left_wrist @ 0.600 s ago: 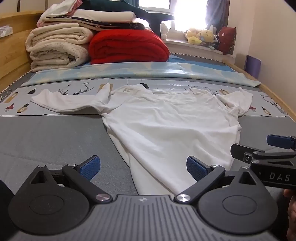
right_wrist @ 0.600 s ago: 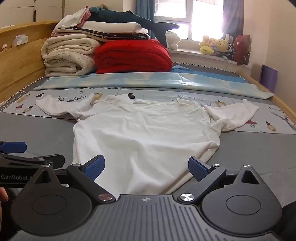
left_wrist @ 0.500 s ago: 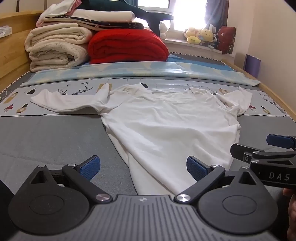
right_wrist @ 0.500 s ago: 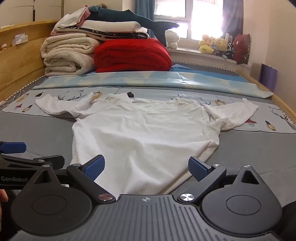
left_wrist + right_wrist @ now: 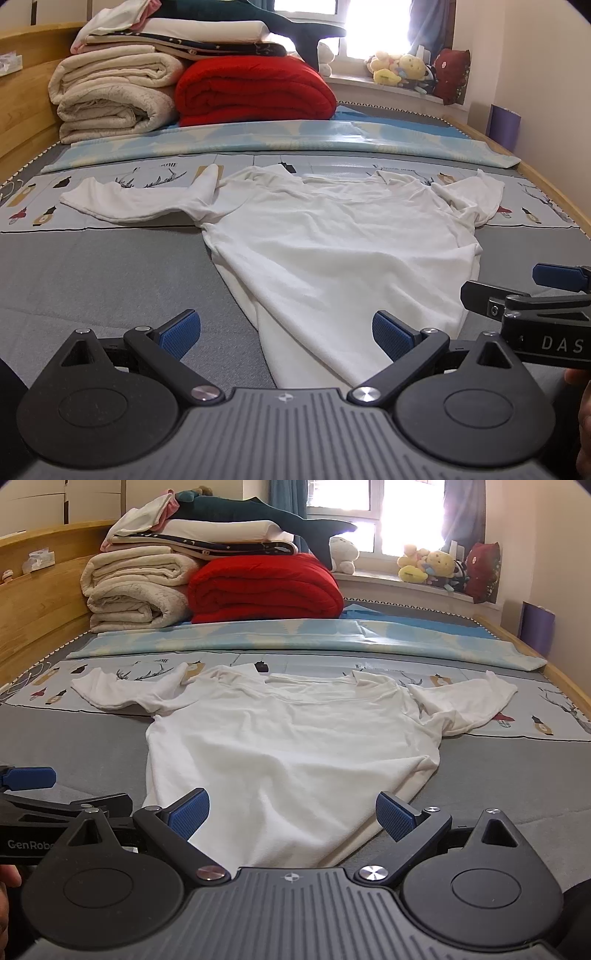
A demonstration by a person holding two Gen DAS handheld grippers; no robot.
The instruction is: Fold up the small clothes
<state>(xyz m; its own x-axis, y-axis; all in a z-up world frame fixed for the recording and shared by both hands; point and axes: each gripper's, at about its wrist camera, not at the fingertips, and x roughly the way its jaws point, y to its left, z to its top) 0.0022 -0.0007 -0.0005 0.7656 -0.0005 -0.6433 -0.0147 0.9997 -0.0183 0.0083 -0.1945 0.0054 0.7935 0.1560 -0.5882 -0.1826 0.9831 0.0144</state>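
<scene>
Nothing is shifting noticeably since the earlier frames: both views are holding nearly the same framing, and the white shirt (image 5: 343, 254) is lying as before.

No containers are showing in either view.

Shirt is lying spread flat on the grey bed (image 5: 92, 280), collar toward the far end, hem toward the cameras, one sleeve stretching out to the left and the other bunching on the right over a printed sheet (image 5: 33, 206). Its near hem is disappearing behind each gripper body.

Left hand-held gripper (image 5: 286, 330) is standing released, blue pads wide apart, nothing between them but the hem lying beneath. Right hand-held gripper (image 5: 291, 814) is likewise released and empty, hovering near the hem. Each one is cut off at the edge of the other's view.

Far end: cream blankets (image 5: 110, 99) and a red blanket (image 5: 255, 92) are sitting stacked side by side, more folded bedding piling on top. Plush toys (image 5: 428, 568) are lining the windowsill; glare is washing out the window.
</scene>
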